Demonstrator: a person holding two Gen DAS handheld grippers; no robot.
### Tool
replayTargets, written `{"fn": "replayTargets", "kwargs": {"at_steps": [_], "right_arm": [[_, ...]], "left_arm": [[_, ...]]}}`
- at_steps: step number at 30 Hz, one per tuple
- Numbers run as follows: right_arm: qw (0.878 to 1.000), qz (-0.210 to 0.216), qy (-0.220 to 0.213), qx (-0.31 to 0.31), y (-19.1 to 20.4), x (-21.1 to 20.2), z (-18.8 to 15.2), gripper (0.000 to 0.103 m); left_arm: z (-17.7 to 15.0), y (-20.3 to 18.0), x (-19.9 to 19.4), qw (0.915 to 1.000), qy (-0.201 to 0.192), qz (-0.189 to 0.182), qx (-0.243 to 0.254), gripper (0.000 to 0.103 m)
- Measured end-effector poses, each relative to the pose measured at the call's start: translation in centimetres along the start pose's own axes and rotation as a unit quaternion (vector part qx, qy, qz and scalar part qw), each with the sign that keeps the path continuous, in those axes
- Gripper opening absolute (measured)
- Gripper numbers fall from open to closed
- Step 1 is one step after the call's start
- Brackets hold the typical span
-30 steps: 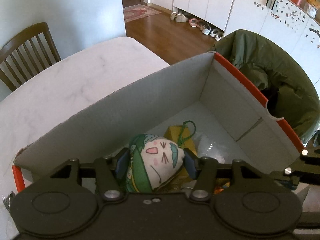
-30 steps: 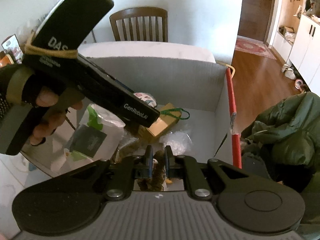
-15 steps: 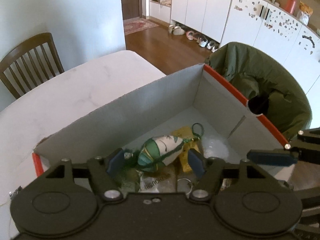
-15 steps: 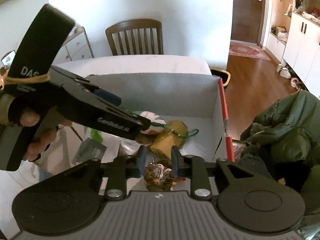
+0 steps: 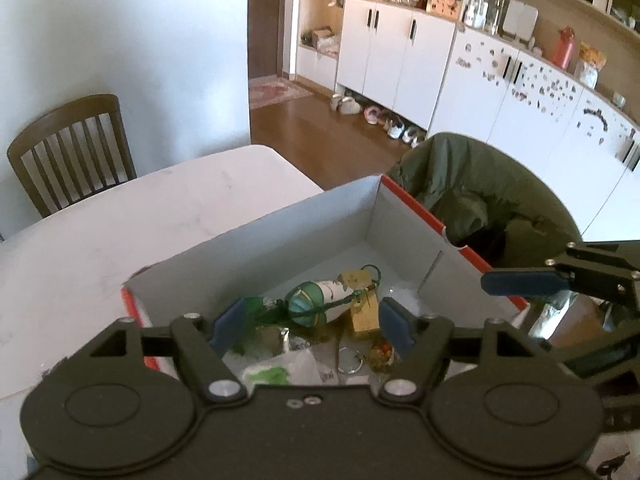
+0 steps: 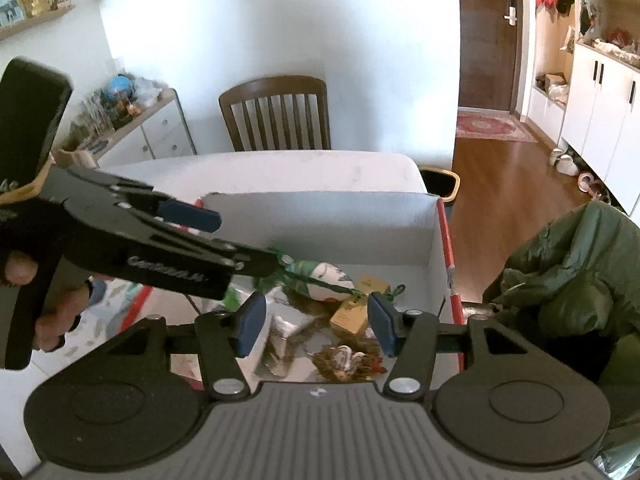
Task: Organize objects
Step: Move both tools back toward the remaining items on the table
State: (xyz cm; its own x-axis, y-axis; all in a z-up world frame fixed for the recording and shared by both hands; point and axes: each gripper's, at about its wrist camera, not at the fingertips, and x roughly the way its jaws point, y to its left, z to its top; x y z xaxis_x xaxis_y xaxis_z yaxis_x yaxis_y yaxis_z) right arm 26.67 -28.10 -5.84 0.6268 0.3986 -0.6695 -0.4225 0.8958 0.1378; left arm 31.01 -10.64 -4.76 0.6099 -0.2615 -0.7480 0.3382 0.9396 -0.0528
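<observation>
We see both tongs raised above an open cardboard box [image 5: 304, 236] that stands on the white marble-patterned desk [image 5: 120, 232], near its corner beside a chair draped with an olive padded jacket [image 5: 480, 196]. The left tongs [image 5: 308, 324] are spread wide and hold nothing; the right tongs [image 6: 316, 320] are likewise spread wide and empty. The stuffed doll [image 5: 320, 300], a soft oval of white and green fabric with a green cord, lies on the box floor below and between the blue pads of the left tongs, apart from them; in the right wrist view it [image 6: 324, 276] lies beyond the right tongs, just past the tip of the left. Just beside the doll, towards the box's red-edged wall, rests a small yellow-brown carton [image 6: 352, 312]. Nearer the cameras we note a crinkled foil packet [image 6: 280, 340], a metal ring [image 5: 350, 360] and a brown feathered ornament [image 6: 344, 362]. The box walls are matt grey inside.
</observation>
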Motion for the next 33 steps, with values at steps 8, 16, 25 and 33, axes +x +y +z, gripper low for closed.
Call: {"fn": "replayTargets", "kwargs": {"at_steps": [8, 16, 25, 33], "right_arm": [[1.0, 0.008, -0.021, -0.003, 2.8, -2.1, 0.5, 0.061], [0.999, 0.027, -0.033, 0.0, 7.0, -2.7, 0.7, 0.076], [0.999, 0.031, -0.036, 0.005, 11.5, -2.3, 0.6, 0.085], [0.999, 0.036, -0.024, -0.007, 16.3, -0.3, 0.4, 0.085]], "left_arm": [[-2.0, 2.5, -4.5, 0.9993, -0.03, 0.007, -0.023, 0.079], [-3.9, 5.7, -8.3, 0.9975, -0.055, 0.022, -0.038, 0.085], [-6.2, 10.0, -10.9, 0.9944, -0.078, 0.046, -0.056, 0.102], [-6.9, 15.0, -11.6, 0.9917, -0.077, 0.072, -0.072, 0.102]]}}
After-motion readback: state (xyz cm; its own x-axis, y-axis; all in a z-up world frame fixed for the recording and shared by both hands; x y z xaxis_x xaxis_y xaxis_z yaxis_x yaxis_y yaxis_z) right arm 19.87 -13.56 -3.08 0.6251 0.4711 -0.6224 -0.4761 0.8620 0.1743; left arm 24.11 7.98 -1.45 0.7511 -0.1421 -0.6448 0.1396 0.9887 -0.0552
